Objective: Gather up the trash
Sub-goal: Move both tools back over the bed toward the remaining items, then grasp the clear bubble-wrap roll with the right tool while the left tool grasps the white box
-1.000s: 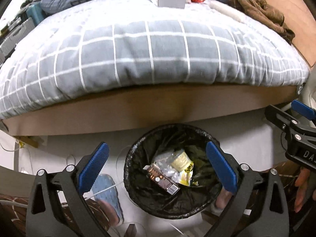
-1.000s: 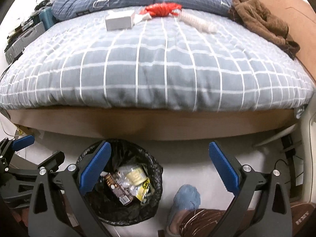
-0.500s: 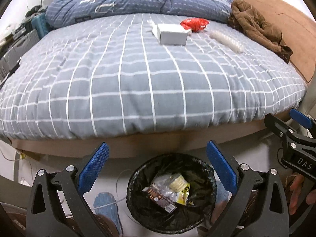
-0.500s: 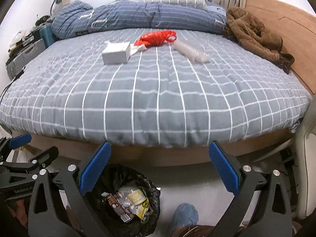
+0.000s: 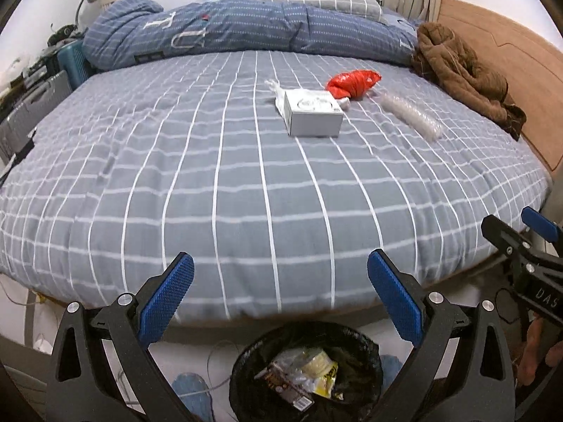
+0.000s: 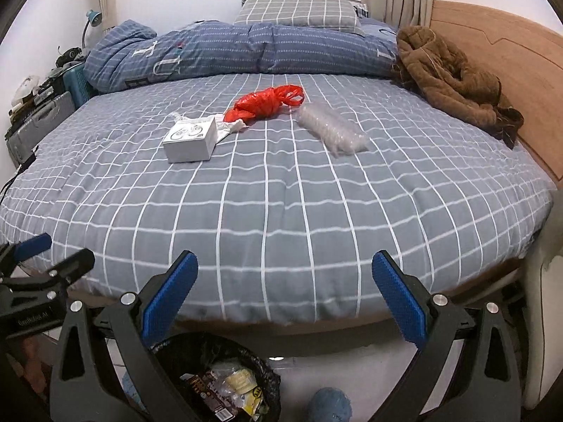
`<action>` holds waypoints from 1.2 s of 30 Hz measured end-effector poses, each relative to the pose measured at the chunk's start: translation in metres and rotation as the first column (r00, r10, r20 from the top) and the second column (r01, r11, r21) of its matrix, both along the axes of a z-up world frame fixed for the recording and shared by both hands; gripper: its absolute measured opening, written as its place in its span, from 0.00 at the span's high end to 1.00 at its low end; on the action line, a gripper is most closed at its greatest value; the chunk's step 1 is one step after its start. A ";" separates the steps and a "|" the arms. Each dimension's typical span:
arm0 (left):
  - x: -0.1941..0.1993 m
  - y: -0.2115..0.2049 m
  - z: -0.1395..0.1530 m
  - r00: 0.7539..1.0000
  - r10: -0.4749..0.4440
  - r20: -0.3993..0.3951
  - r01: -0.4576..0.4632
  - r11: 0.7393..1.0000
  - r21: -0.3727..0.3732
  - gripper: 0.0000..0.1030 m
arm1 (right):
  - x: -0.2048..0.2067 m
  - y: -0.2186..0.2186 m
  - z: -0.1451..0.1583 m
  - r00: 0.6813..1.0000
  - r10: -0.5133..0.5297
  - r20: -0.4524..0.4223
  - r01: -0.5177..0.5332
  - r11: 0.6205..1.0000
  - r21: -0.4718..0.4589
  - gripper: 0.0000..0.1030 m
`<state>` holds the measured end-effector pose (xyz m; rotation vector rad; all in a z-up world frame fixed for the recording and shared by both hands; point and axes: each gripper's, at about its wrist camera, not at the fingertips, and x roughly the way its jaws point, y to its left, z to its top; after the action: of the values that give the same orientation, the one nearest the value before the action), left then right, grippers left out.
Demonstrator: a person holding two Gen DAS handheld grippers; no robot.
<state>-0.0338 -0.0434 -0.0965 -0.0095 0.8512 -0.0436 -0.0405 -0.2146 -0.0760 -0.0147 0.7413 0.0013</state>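
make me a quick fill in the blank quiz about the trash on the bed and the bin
1. The crumpled plastic bag lying on the bed is ____ in colour.
2. The white box lies to the ____ of that bag in the right wrist view.
3. The bin on the floor has a ____ liner.
4. Both the left gripper and the right gripper hold ____.

Missing words: red; left; black; nothing

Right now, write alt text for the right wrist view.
Open tongs face a grey checked bed holding a white box, red plastic bag and clear wrap. A black-lined bin with wrappers sits on the floor below.
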 end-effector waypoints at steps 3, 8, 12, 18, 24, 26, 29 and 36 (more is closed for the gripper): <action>0.014 -0.002 0.003 1.000 -0.003 0.005 0.003 1.000 -0.002 0.06 | 0.014 0.000 0.001 1.000 0.004 0.003 -0.004 1.000 -0.014 0.08; 0.037 -0.009 0.007 1.000 -0.017 0.019 0.017 1.000 0.007 0.06 | 0.039 -0.005 0.002 1.000 -0.002 0.001 0.002 1.000 -0.024 0.08; 0.057 -0.014 0.011 0.999 -0.023 0.030 0.023 1.000 0.013 0.06 | 0.058 -0.012 0.001 1.000 -0.014 -0.003 0.014 1.000 -0.017 0.08; 0.087 -0.017 0.013 0.999 -0.023 0.039 0.022 1.000 0.017 0.06 | 0.090 -0.023 0.001 1.000 -0.029 -0.005 0.028 0.999 -0.017 0.08; 0.119 -0.021 0.012 0.999 -0.021 0.038 0.021 1.000 0.006 0.06 | 0.125 -0.034 0.004 0.999 -0.040 0.002 0.040 0.999 -0.009 0.08; 0.128 -0.024 0.010 0.999 -0.021 0.035 0.020 1.000 0.004 0.06 | 0.138 -0.036 0.004 0.999 -0.039 0.003 0.039 0.999 -0.014 0.08; 0.145 -0.029 0.007 0.999 -0.021 0.029 0.021 1.000 0.002 0.06 | 0.157 -0.040 0.003 0.999 -0.038 -0.002 0.038 0.999 -0.025 0.08; 0.182 -0.037 -0.004 1.000 -0.019 0.013 0.019 1.000 0.015 0.06 | 0.207 -0.054 -0.009 0.998 -0.041 -0.039 0.039 0.998 -0.047 0.13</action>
<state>0.1486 -0.0808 -0.1008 0.0130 0.8380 -0.0547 0.1665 -0.2686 -0.0847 -0.0442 0.7812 -0.0540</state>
